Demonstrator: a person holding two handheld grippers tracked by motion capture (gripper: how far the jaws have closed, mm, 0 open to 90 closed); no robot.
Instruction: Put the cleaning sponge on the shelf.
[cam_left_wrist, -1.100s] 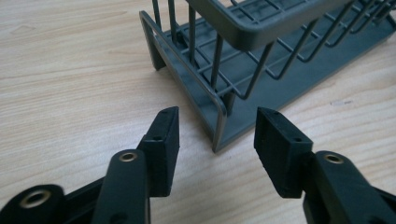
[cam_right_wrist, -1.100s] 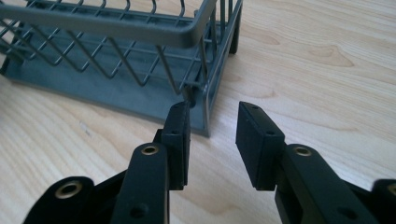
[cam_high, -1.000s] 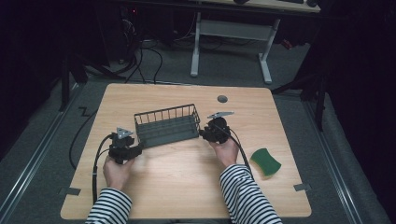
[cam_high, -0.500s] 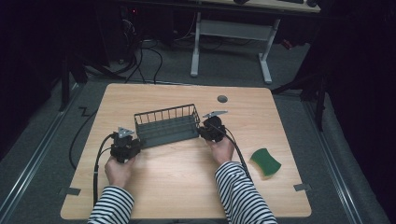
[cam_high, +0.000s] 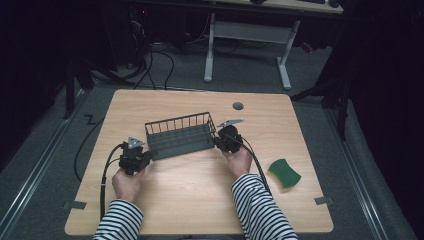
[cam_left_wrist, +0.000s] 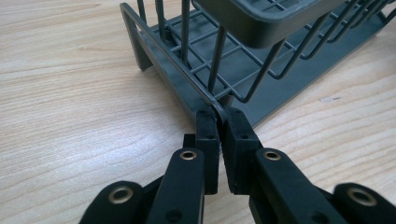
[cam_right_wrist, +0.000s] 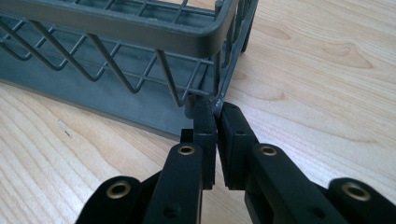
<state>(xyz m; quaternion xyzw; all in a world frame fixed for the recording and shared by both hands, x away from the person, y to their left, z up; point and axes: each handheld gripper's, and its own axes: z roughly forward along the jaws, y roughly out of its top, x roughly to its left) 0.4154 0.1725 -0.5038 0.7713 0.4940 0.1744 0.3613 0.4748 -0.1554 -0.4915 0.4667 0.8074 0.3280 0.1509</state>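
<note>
A dark grey wire dish rack (cam_high: 180, 135) stands on the wooden table (cam_high: 310, 135), near its middle. My left gripper (cam_high: 148, 156) lies at the rack's left end. Its jaws have just been closing and are now shut on the bottom rim wire at the rack's corner (cam_left_wrist: 212, 100), with the left gripper (cam_left_wrist: 218, 116) pinching it. My right gripper (cam_high: 218, 142) lies at the rack's right end. Its jaws have just been closing too, and the right gripper (cam_right_wrist: 215, 109) is shut on the corner wire of the rack (cam_right_wrist: 140, 28).
A green sponge (cam_high: 284, 173) lies on the table to the right, near the edge. A round cable hole (cam_high: 238, 106) sits behind the rack. A white desk frame (cam_high: 247, 35) stands on the floor beyond the table.
The right gripper has shifted slightly left, up against the rack's end. The left hand, the rack and the sponge have kept their places.
</note>
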